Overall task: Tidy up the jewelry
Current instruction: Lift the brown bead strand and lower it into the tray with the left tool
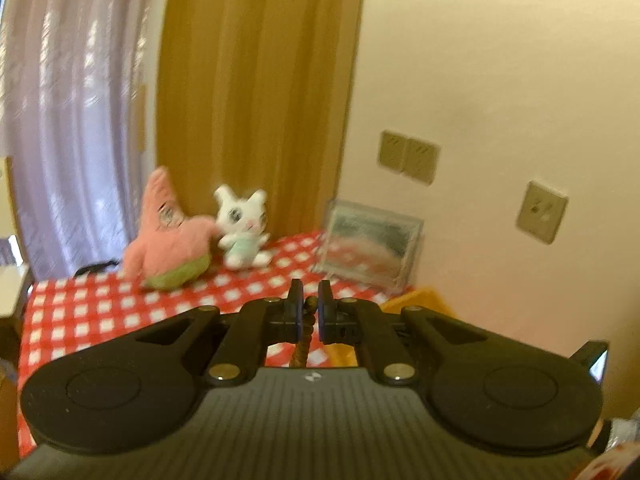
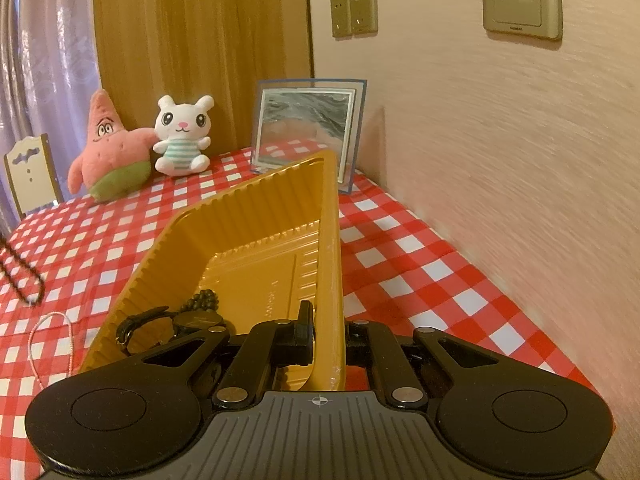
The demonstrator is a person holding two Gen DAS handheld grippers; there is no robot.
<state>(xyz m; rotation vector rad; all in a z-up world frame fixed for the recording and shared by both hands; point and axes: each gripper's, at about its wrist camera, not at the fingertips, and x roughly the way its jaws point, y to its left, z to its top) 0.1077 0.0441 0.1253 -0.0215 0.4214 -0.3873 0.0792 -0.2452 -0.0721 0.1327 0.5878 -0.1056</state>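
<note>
My left gripper is shut on a brown beaded bracelet, which hangs down between the fingers above the checked table. In the right wrist view that beaded strand hangs at the far left edge. My right gripper is shut on the right rim of a gold plastic tray, one finger inside, one outside. The tray holds a dark bead bracelet and a black wristwatch at its near left. A thin pink bead string lies on the cloth left of the tray.
A red-and-white checked tablecloth covers the table. A pink star plush, a white bunny plush and a clear framed picture stand at the back. A wall runs along the right edge. The tray corner shows in the left wrist view.
</note>
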